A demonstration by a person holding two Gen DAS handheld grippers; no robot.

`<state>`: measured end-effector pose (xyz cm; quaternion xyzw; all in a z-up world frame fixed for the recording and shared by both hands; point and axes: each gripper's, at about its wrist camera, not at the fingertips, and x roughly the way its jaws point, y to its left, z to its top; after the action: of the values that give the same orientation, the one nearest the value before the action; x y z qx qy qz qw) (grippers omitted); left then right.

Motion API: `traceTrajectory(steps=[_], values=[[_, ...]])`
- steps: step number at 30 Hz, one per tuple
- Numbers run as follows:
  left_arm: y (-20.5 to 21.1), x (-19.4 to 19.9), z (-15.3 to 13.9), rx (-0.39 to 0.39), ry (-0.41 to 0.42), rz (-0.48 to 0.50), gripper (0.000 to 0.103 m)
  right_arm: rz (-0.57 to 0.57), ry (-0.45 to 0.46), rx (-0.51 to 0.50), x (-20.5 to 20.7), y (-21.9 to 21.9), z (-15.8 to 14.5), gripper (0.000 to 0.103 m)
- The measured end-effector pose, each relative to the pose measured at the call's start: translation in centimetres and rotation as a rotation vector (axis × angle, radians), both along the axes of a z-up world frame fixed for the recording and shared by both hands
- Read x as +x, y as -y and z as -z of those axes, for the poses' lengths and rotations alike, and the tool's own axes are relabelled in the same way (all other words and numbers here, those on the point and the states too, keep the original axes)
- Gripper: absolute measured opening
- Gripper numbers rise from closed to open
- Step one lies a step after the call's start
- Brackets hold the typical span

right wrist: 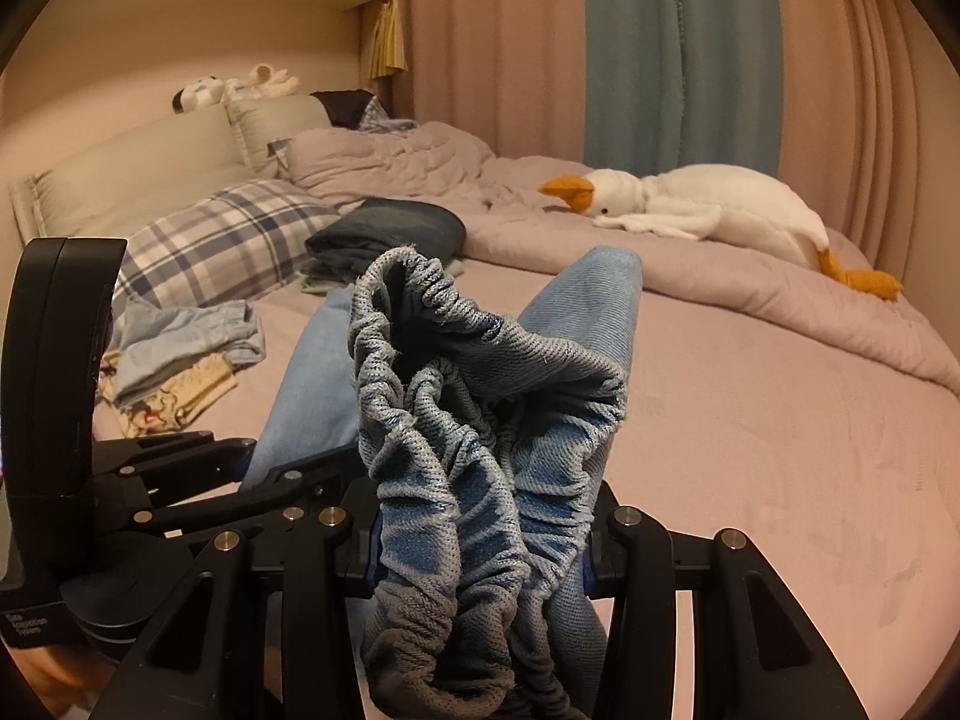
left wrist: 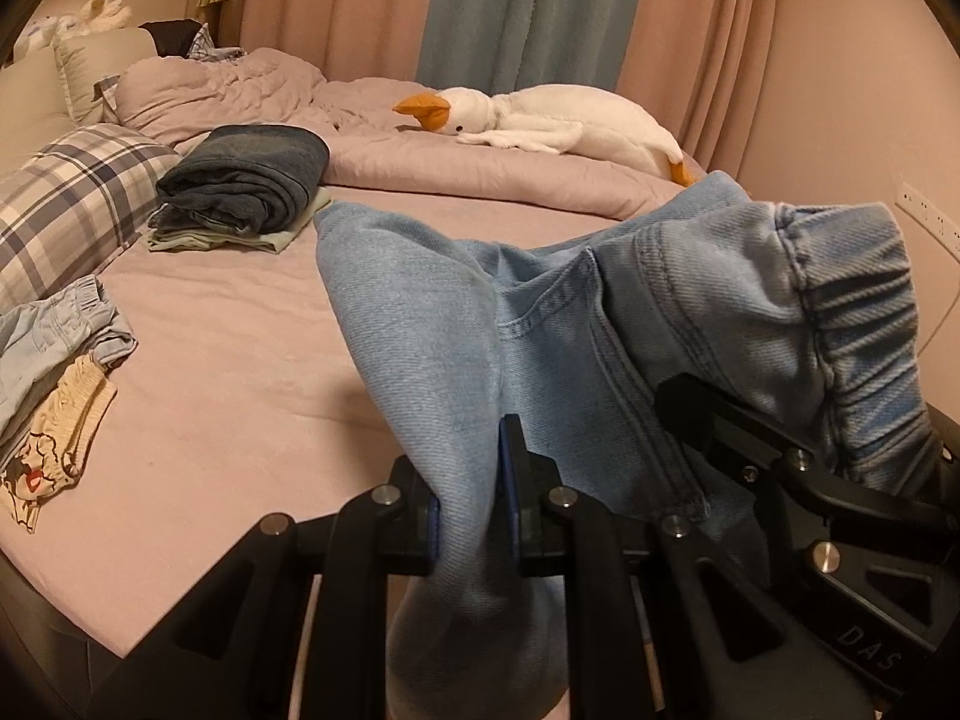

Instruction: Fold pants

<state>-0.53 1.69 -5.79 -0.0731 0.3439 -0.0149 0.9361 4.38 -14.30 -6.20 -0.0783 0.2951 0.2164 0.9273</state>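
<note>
denim fills both grips: the left gripper (left wrist: 471, 516) is pinched nearly closed on a fold of the light blue pants (left wrist: 456, 324), and the right gripper (right wrist: 480, 546) clamps the bunched elastic waistband (right wrist: 474, 420) at a middling width. the pants are held up above the near side of the pink bed (left wrist: 240, 372). far left lies a dark folded stack (left wrist: 246, 180); far right, a white toy goose (left wrist: 540, 120).

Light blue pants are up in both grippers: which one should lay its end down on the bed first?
Left, probably. The left hand-held gripper pinches a flat fold of the light blue pants, beside the open pink sheet. The right hand-held gripper clamps the bunched elastic waistband, better kept up as anchor.
</note>
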Motion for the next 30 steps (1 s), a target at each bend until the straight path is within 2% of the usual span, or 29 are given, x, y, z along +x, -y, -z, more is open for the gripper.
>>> traceTrajectory(steps=[16, 30], values=[[-1.5, 2.4, -1.3, 0.010, 0.054, -0.011, 0.015, -0.009, 0.049, 0.003, 1.1, -1.6, -0.9, 0.047], [-1.6, 5.9, -1.0, 0.027, 0.046, -0.001, 0.015, 0.003, 0.045, 0.020, 3.5, -1.7, -0.8, 0.047]])
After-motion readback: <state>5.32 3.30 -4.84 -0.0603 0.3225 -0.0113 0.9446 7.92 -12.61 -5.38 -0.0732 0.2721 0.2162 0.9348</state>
